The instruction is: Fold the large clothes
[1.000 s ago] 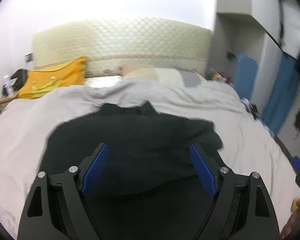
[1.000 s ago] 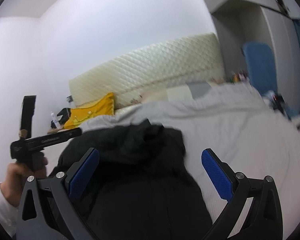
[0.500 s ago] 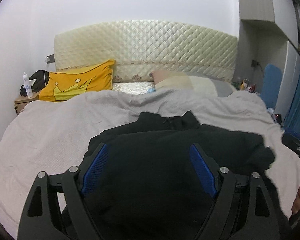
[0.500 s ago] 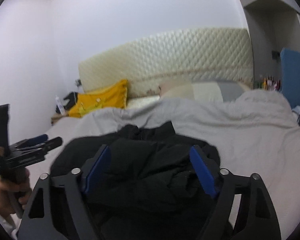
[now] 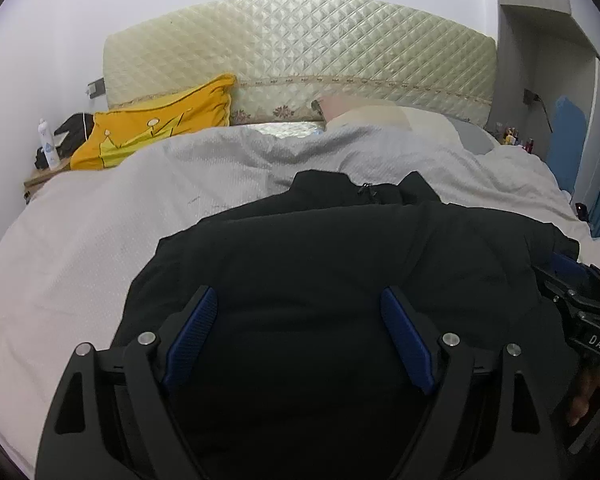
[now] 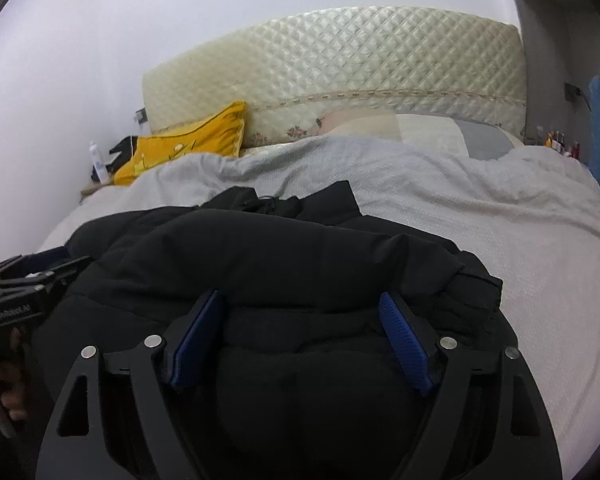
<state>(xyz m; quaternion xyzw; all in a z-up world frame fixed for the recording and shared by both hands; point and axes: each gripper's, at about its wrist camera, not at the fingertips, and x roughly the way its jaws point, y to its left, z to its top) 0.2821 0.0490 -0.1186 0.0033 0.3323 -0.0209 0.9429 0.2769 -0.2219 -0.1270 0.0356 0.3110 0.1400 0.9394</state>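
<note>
"DAS" on right tool (image 5: 594, 336), blurred "GenRobot.AI"-like print on left tool (image 6: 12, 310)

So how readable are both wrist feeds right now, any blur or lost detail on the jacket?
Left wrist: sharp, fisheye bends the quilted cream headboard, but the black padded jacket reads as a near-featureless dark mass. Right wrist: slightly softer, the jacket's folds show better, white wall washed out.

Black tongs (image 5: 300, 336) carry ribbed blue pads (image 5: 406, 340), silver screws and white "DAS" lettering.
</note>
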